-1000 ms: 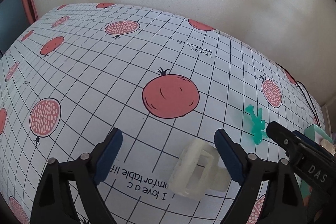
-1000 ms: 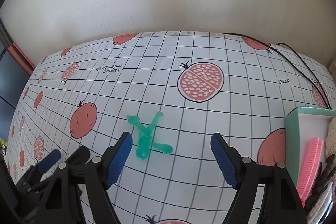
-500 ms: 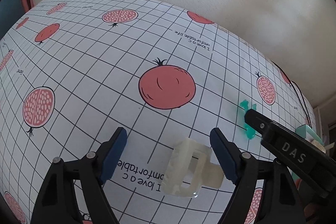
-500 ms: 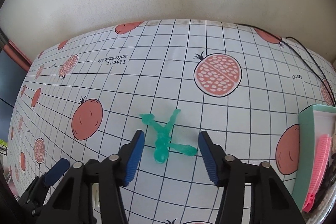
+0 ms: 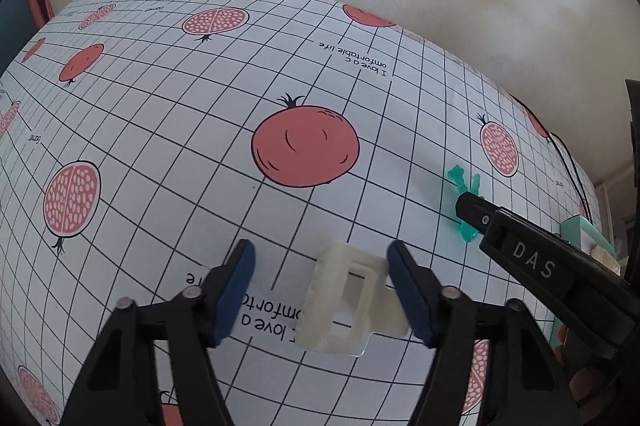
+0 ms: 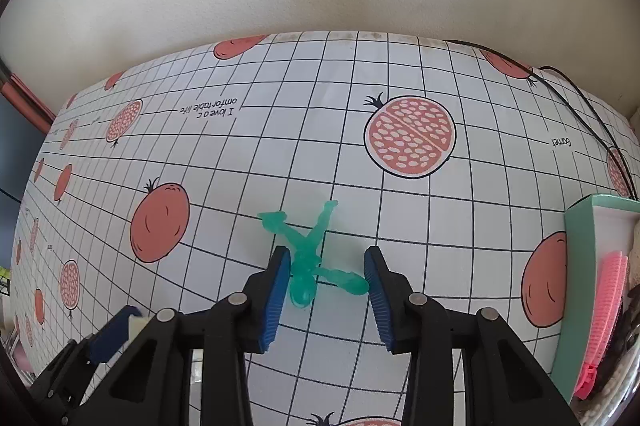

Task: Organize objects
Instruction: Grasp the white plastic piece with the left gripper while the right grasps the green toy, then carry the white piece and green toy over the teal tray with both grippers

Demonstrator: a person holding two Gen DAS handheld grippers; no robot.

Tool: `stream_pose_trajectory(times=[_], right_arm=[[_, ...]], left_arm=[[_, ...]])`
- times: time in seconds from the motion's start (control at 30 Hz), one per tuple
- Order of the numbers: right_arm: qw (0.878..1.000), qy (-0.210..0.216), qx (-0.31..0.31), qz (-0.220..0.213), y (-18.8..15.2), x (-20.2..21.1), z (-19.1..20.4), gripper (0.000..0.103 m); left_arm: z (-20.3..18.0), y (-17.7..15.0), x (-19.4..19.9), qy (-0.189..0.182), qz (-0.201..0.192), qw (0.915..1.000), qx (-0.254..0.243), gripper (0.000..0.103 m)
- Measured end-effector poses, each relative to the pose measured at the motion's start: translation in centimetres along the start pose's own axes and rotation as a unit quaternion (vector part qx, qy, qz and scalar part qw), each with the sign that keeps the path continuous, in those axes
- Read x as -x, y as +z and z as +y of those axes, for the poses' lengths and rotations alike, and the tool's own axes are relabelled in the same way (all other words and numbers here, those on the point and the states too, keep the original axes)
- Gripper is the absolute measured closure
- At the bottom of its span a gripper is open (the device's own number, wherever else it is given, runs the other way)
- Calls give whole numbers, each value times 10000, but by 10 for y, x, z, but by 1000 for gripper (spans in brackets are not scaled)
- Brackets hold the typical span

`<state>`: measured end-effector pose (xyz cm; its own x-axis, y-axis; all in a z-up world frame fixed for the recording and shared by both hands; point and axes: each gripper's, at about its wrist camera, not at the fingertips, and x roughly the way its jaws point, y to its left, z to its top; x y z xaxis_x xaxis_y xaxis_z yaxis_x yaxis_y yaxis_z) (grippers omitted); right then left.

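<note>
Straddling one green clip (image 6: 310, 266) on the tablecloth (image 6: 400, 226), right gripper (image 6: 326, 276) jaws partly closed, not yet pinching. Left of it, left gripper (image 5: 320, 290) wide around one white clip (image 5: 346, 300). Right of green clip, one mint box (image 6: 580, 290) with one pink comb (image 6: 606, 322).
</note>
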<state>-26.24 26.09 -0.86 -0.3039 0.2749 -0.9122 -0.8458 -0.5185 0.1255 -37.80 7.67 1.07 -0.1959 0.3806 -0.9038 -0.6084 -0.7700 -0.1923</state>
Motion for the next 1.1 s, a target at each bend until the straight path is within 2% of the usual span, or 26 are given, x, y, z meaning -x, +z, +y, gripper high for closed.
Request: stream_pose_trajectory(times=[0.13,0.2,0.7,1.1], right_arm=[[10000,15,-8,14,-1,1,1,64],[10000,-2,-5,30,-3,2,1,64],[10000,-51,45,27,-4,26,-5,65],[9997,-180,28,-166,-15,70,-22,65]], left_arm=[[-2,-1,1,10,16,10000,-18,60],[-2,-1,1,8,22,10000,-28,66],[5,-1,5,-198,-48,9997,138,67],[2,1,19,-372,-190,9990,162,69]])
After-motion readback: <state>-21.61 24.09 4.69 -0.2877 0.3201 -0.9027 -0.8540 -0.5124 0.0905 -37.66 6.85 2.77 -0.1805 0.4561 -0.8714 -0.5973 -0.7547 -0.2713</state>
